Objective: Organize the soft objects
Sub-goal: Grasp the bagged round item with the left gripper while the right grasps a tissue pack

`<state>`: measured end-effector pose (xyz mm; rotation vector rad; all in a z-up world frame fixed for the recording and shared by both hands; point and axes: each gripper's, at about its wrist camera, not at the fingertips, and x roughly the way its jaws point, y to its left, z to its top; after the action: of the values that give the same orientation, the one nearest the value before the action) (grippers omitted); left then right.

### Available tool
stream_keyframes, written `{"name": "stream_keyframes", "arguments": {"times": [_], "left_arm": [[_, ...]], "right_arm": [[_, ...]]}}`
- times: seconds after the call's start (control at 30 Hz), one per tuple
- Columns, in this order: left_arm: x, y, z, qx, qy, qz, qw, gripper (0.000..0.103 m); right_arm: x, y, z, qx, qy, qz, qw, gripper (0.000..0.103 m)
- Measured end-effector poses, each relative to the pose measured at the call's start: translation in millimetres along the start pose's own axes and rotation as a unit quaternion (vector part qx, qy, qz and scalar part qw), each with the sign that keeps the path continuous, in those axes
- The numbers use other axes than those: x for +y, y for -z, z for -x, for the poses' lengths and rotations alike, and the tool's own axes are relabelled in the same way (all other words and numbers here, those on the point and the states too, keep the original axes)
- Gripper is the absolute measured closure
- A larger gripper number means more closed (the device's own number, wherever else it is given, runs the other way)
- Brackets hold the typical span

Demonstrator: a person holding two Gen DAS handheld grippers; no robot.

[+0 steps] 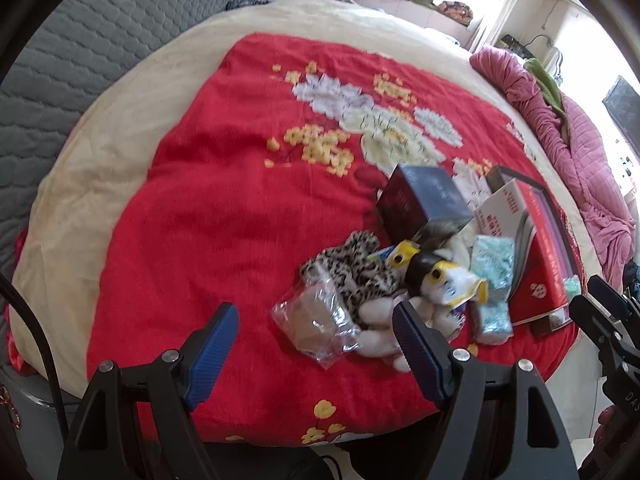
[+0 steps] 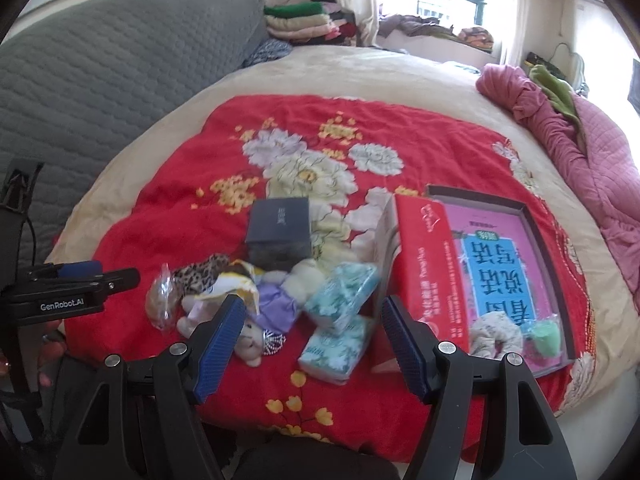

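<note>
A pile of soft things lies on the red flowered blanket [image 1: 224,208]: a leopard-print cloth [image 1: 352,268], a clear plastic bag [image 1: 316,320], a white plush toy [image 1: 384,320] in a purple dress [image 2: 276,304], a yellow-and-white pouch [image 1: 448,280] and two teal tissue packs [image 2: 340,292] [image 2: 334,350]. My left gripper [image 1: 316,344] is open, hovering just before the plastic bag and plush. My right gripper [image 2: 314,336] is open above the near tissue pack. The open box [image 2: 536,220] at right holds a book, a cream scrunchie [image 2: 496,330] and a green object [image 2: 544,340].
A dark blue box [image 2: 280,220] stands behind the pile. A red-and-white carton [image 2: 424,256] leans against the open box. A pink quilt [image 2: 592,152] lies at the bed's right edge. A grey padded headboard [image 2: 100,80] is on the left, folded clothes [image 2: 304,20] behind.
</note>
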<state>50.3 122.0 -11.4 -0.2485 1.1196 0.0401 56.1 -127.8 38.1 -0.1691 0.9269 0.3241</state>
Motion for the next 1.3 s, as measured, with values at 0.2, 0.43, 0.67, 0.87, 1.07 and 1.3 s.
{"name": "stream_keyframes", "arguments": {"times": [0.2,0.43,0.67,0.87,1.07,1.3], "left_arm": [[5,4,-20,0.018,-0.003,0.006,0.9998,0.024],[7,5,-36,0.029,0.005,0.009,0.9995,0.024],[13,3,-48,0.035,0.024,0.015,0.9990,0.024],[18,3,-57,0.042,0.035,0.019,0.9983,0.024],[16,4,-65,0.047,0.049,0.018,0.9975,0.024],[20,3,-77,0.058,0.052,0.039,0.9962,0.024]], "right_arm": [[-14,8,-25,0.033,0.012,-0.029,0.999,0.030],[-19,3,-56,0.068,0.012,-0.075,0.995,0.030],[-17,-3,-85,0.099,0.022,-0.128,0.987,0.030],[-23,-11,-109,0.120,0.049,-0.171,0.977,0.031],[-22,-18,-128,0.132,0.087,-0.173,0.972,0.031],[-14,-23,-153,0.156,0.146,-0.149,0.965,0.049]]}}
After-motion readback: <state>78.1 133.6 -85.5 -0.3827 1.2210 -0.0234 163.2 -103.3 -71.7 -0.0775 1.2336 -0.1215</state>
